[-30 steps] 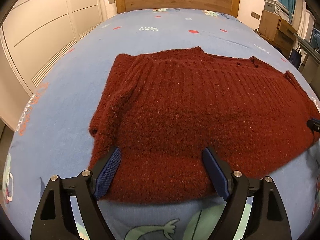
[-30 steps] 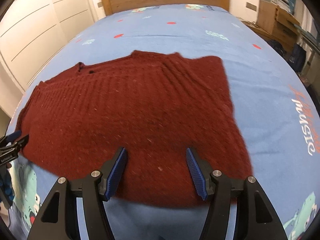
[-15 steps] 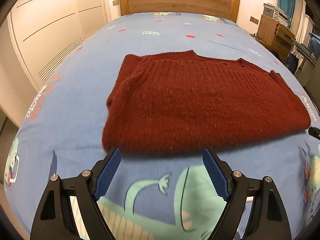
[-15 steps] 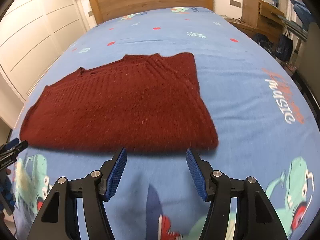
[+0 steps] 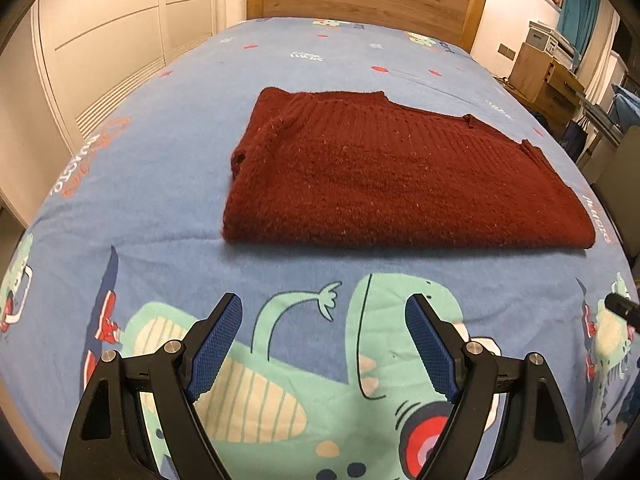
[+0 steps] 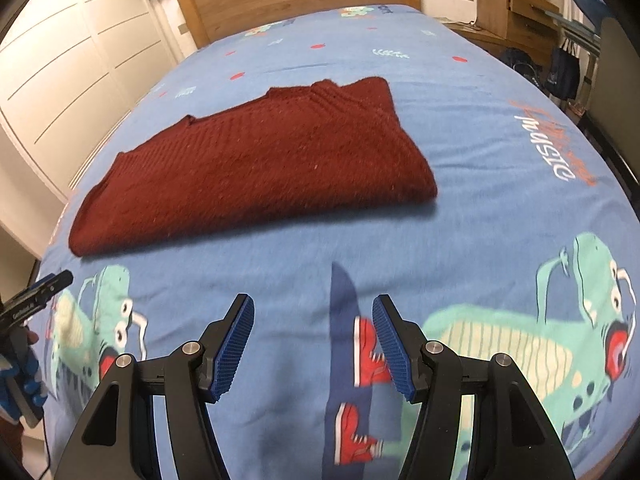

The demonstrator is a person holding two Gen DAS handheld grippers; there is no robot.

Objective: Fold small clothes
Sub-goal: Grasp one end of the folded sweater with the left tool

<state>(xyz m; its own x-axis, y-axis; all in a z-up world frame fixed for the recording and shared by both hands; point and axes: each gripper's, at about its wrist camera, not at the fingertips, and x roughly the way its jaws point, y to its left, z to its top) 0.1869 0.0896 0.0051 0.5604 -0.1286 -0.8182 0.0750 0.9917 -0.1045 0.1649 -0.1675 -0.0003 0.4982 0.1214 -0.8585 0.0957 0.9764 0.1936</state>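
While the dark red knitted sweater (image 5: 392,176) lies folded flat on the blue dinosaur-print bed sheet (image 5: 160,208), well ahead of the empty, spread-open left gripper (image 5: 324,344) and right gripper (image 6: 313,344), a careless single-layer pinch could undo the fold.

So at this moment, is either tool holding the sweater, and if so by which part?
Nothing is held. The left tool and right tool are both open over the bedsheet, short of the folded red sweater, which lies free on the bed.
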